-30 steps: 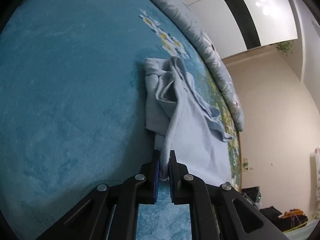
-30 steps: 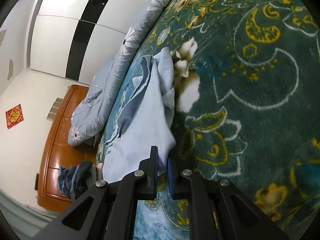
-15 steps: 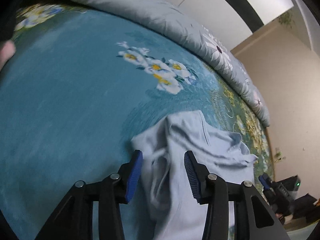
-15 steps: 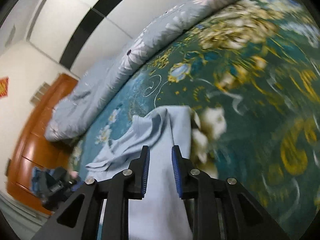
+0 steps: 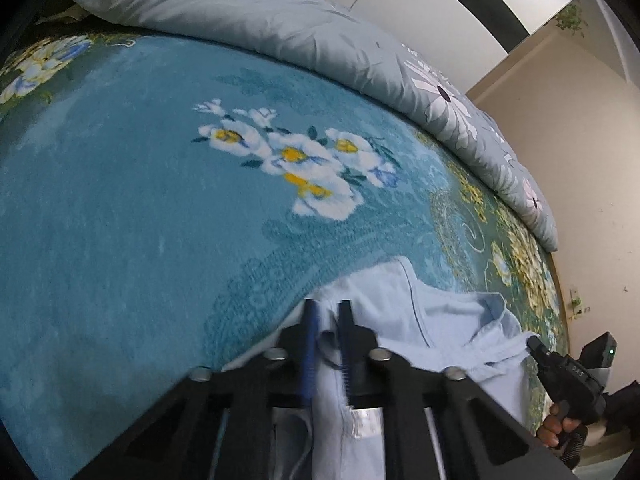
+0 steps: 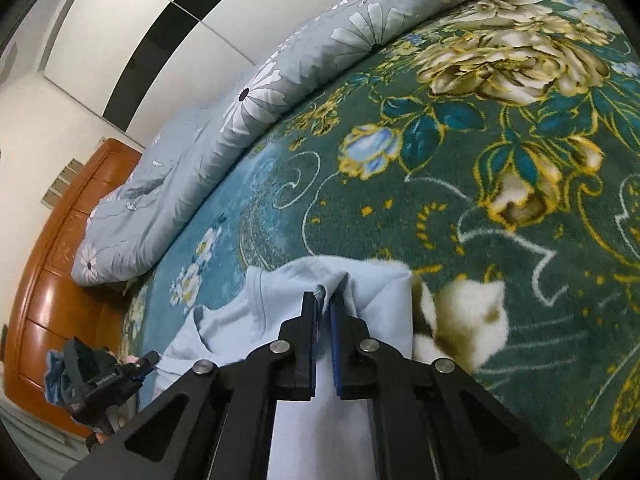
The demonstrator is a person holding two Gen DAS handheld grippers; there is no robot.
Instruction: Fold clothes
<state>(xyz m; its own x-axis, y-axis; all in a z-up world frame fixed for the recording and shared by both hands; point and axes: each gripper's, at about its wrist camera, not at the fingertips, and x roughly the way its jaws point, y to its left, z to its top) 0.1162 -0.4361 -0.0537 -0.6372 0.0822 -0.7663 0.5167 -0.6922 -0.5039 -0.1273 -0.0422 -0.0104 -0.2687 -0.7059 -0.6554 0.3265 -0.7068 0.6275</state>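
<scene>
A light blue garment lies crumpled on the teal floral blanket. My left gripper is shut on the garment's edge, cloth bunched between its blue pads. In the right wrist view the same garment lies on the blanket, and my right gripper is shut on a fold of it. The right gripper also shows at the lower right of the left wrist view; the left gripper shows at the lower left of the right wrist view.
A grey daisy-print duvet is rolled along the far edge of the bed; it also shows in the right wrist view. An orange wooden headboard stands at the left. White wardrobe doors with a black stripe are behind.
Both grippers let go of the garment, opened, moved forward along it, and have closed again on cloth nearer its far edge. The garment now lies lower in both views.
</scene>
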